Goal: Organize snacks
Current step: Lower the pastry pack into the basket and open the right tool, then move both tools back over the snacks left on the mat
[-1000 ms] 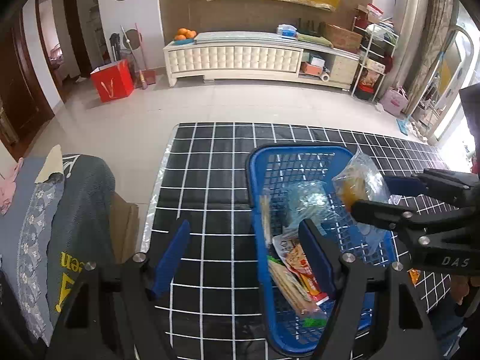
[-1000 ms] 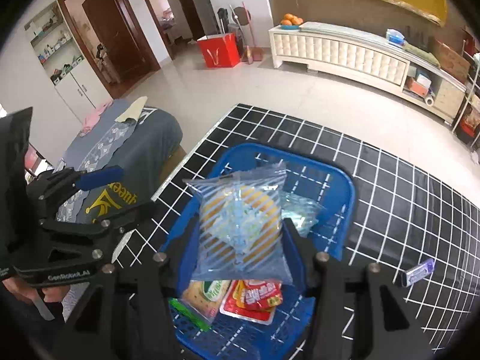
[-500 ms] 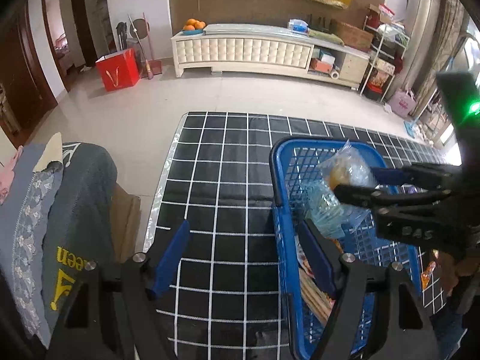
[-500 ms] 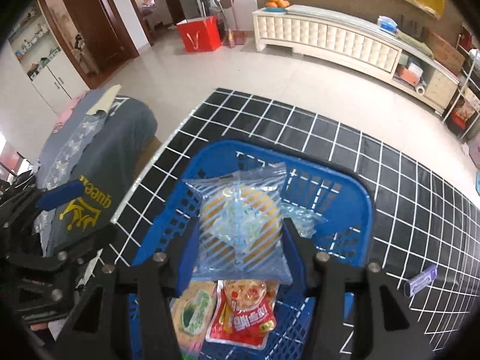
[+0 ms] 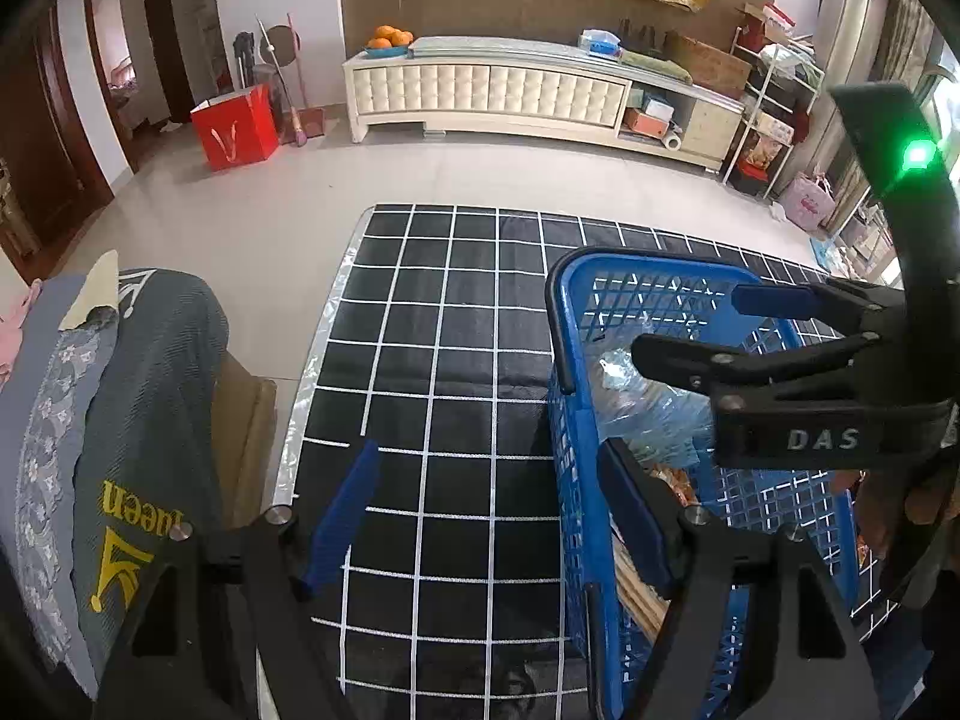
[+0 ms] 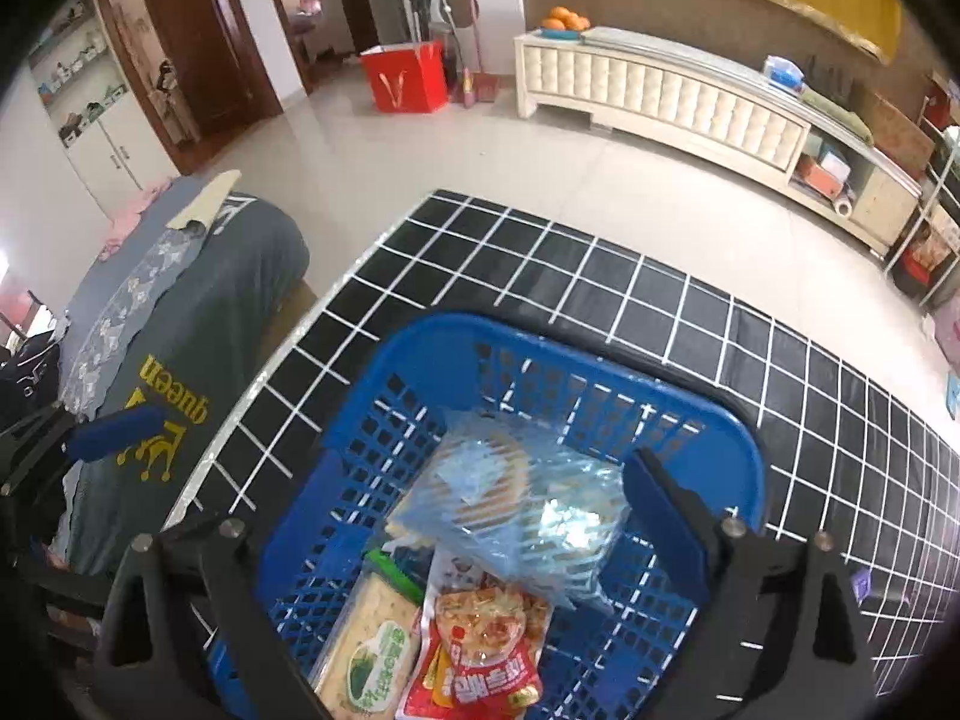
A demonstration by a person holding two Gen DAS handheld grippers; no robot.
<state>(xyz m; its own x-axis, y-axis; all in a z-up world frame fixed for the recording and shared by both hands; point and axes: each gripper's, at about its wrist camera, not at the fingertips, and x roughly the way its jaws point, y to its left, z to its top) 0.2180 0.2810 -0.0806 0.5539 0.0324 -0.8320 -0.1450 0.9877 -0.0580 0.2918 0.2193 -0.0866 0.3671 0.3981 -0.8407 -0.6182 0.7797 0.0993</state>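
A blue plastic basket (image 6: 420,330) stands on the black grid tablecloth (image 6: 540,264). Inside it lies a clear blue-striped snack bag (image 6: 516,510), with a green cracker pack (image 6: 372,654) and a red snack pack (image 6: 486,648) nearer me. My right gripper (image 6: 486,480) hovers over the basket, open, its pads on either side of the bag and apart from it. In the left wrist view the basket (image 5: 558,300) is at the right, with the clear bag (image 5: 648,414) under the right gripper (image 5: 708,327). My left gripper (image 5: 489,504) is open and empty, straddling the basket's left wall.
A grey garment (image 5: 150,420) printed "queen" drapes over a seat left of the table. A small purple item (image 6: 861,588) lies on the cloth right of the basket. Across the tiled floor stand a red box (image 5: 234,126) and a long white cabinet (image 5: 492,90).
My right gripper opened and let go of the clear bag, which now lies in the basket. The left gripper shifted left, so the basket sits further right in its view.
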